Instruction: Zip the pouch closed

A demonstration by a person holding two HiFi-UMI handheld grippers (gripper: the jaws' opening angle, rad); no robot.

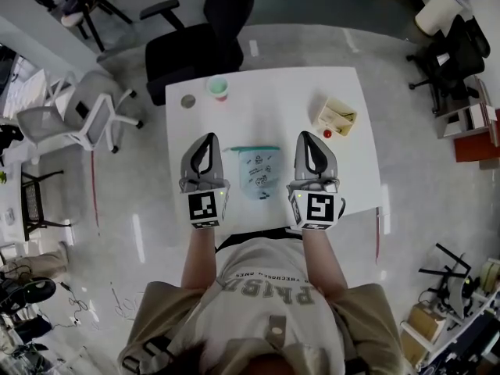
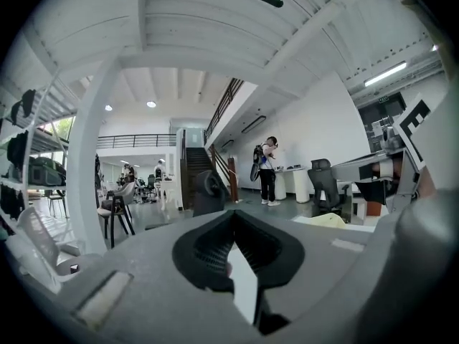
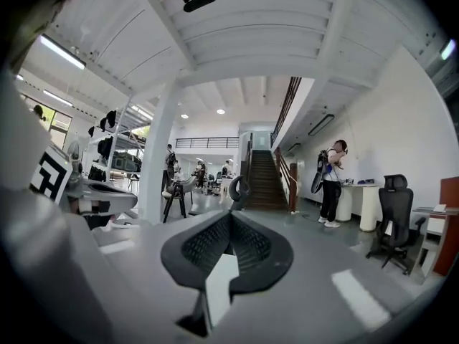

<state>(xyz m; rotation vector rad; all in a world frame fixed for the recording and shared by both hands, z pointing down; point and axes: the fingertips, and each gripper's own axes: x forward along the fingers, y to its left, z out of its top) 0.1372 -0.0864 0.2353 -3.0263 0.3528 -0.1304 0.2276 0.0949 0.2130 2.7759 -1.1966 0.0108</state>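
A clear pouch (image 1: 258,172) with a teal zip strip along its far edge lies flat on the white table (image 1: 273,92), between my two grippers. My left gripper (image 1: 209,139) is raised to the left of the pouch, shut and empty. On the pouch's right, my right gripper (image 1: 306,137) is also raised, shut and empty. Neither touches the pouch. In the left gripper view the left gripper (image 2: 232,213) points level into the room with its jaws together. The right gripper (image 3: 229,215) shows the same in its own view. Neither gripper view shows the pouch.
On the table stand a green cup (image 1: 218,89), a small round grey object (image 1: 187,100), a beige box (image 1: 336,117) and a small red piece (image 1: 327,133). A black office chair (image 1: 195,49) is behind the table, and a white chair (image 1: 86,112) to its left. A person (image 3: 330,185) stands far off.
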